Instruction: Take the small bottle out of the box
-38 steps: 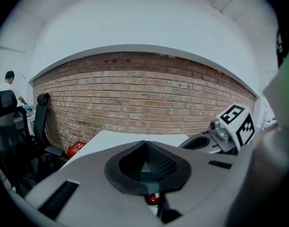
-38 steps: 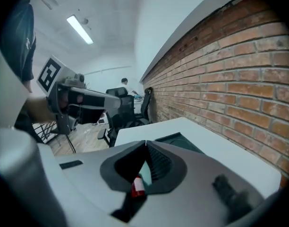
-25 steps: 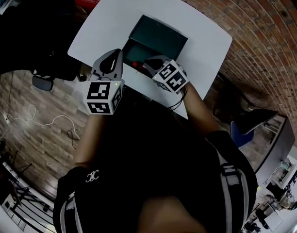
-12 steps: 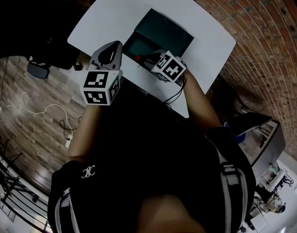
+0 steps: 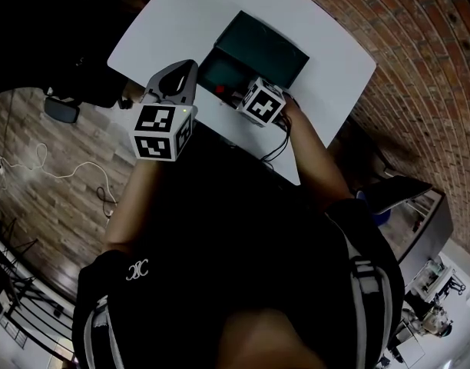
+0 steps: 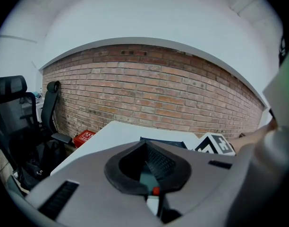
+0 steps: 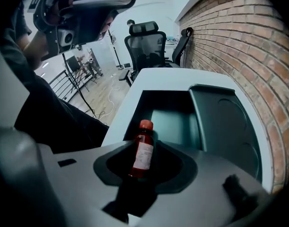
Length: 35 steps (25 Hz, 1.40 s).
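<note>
You are at the very start of the lift: nothing has left the box (image 5: pixel 262 48) yet. The dark box sits open on the white tabletop (image 5: pixel 181 21), close to the near edge, with its lid thrown back toward the far edge. The small bottle (image 7: pixel 143 151), red-capped with a pale label, stands upright at the box's near-left corner. Its foot is hidden behind your tool, so I judge rather than see that it rests inside the box.

Your right gripper (image 7: pixel 144 144) points steeply down over that corner. Its jaws have just been opening, and they stand apart with the bottle between them. There is a sliver of gap on either side, and the pads do not press on it. Your left gripper (image 5: pixel 190 66) hovers over the near edge of the tabletop just left of the box. Its jaws are together and empty, touching nothing as far as the views show.

Done so far: the box is open and the right gripper is set round the bottle. What remains is to close on the bottle's body below the cap, raise it clear of the box wall, and bring it out. The bottle is slim and tall for its base — I expect it would tip if one pad reached it before the other, so centre it before you close.
</note>
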Tool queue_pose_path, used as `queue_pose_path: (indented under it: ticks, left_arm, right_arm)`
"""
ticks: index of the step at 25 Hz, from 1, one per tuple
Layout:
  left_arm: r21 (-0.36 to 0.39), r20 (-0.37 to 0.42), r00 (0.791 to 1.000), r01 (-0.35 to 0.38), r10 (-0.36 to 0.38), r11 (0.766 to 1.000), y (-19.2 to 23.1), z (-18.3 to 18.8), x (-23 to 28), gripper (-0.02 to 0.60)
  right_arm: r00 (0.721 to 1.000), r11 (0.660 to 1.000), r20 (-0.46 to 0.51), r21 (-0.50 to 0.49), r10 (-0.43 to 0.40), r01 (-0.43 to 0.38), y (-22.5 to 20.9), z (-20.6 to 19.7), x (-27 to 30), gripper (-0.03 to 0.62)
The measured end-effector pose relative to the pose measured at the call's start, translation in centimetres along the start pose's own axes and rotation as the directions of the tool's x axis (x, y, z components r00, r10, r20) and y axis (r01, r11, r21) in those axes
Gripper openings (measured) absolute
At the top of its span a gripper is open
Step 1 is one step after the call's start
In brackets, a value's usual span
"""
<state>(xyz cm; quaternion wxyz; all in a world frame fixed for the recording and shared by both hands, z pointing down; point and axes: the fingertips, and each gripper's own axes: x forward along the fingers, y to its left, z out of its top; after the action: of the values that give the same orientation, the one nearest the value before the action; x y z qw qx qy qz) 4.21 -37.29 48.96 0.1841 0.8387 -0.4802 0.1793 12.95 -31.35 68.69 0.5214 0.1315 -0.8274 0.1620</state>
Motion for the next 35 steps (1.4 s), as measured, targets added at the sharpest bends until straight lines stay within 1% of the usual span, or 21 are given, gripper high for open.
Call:
queue_pose_path:
  ticks: [6, 10, 13, 14, 19, 22, 24, 25, 26, 27, 28, 35]
  left_arm:
    - [-0.008, -0.008, 1.0, -0.003, 0.003, 1.0, 0.2, -0.4, 0.0, 0.011]
    - [-0.016, -0.01, 1.0, -0.006, 0.006, 1.0, 0.3, -0.7, 0.0, 0.011]
    - [-0.021, -0.007, 1.0, -0.01, 0.01, 1.0, 0.6, -0.7, 0.1, 0.011]
    - [-0.023, -0.007, 1.0, -0.011, 0.011, 1.0, 0.6, -0.7, 0.1, 0.012]
    - [-0.018, -0.008, 1.0, -0.009, 0.009, 1.0, 0.8, -0.5, 0.1, 0.011]
    - [-0.015, -0.007, 1.0, -0.005, 0.005, 1.0, 0.9, -0.4, 0.3, 0.012]
    - [-0.012, -0.009, 1.0, -0.001, 0.001, 1.0, 0.8, -0.4, 0.4, 0.011]
    - [-0.01, -0.012, 1.0, 0.002, -0.002, 1.0, 0.7, -0.4, 0.5, 0.012]
    - [-0.008, -0.014, 1.0, 0.005, -0.005, 1.0, 0.6, -0.4, 0.5, 0.012]
    - [-0.005, -0.016, 1.0, 0.009, -0.009, 1.0, 0.4, -0.5, 0.6, 0.011]
    - [-0.002, -0.017, 1.0, 0.013, -0.013, 1.0, 0.3, -0.5, 0.6, 0.012]
    - [-0.006, -0.02, 1.0, 0.008, -0.009, 1.0, 0.5, -0.7, 0.6, 0.011]
  right_arm:
    - [0.998, 0.998, -0.028, 0.025, 0.049, -0.049, 0.2, 0.3, 0.1, 0.13]
    - [0.995, 0.994, -0.02, 0.058, 0.097, -0.096, 0.5, 0.5, 0.4, 0.133]
    - [0.994, 0.991, -0.005, 0.083, 0.109, -0.109, 0.4, 0.7, 0.6, 0.134]
    - [0.993, 0.989, -0.005, 0.091, 0.114, -0.113, 0.5, 0.7, 0.7, 0.155]
    - [0.993, 0.983, -0.016, 0.147, 0.117, -0.114, 0.3, 0.5, 1.1, 0.163]
    - [0.994, 0.975, -0.029, 0.2, 0.109, -0.101, 0.0, 0.4, 1.3, 0.172]
    - [0.994, 0.97, -0.074, 0.233, 0.084, -0.065, -0.3, -0.6, 2.3, 0.183]
    - [0.991, 0.973, -0.118, 0.228, 0.056, -0.028, -0.4, -1.4, 2.8, 0.193]
    - [0.988, 0.98, -0.155, 0.2, 0.018, 0.013, -0.5, -1.8, 2.9, 0.2]
    - [0.986, 0.985, -0.168, 0.169, -0.015, 0.044, -0.6, -1.8, 2.7, 0.204]
    - [0.986, 0.987, -0.165, 0.152, -0.033, 0.059, -0.6, -1.5, 2.6, 0.206]
    - [0.991, 0.986, -0.131, 0.162, -0.011, 0.032, -0.5, -1.3, 2.8, 0.207]
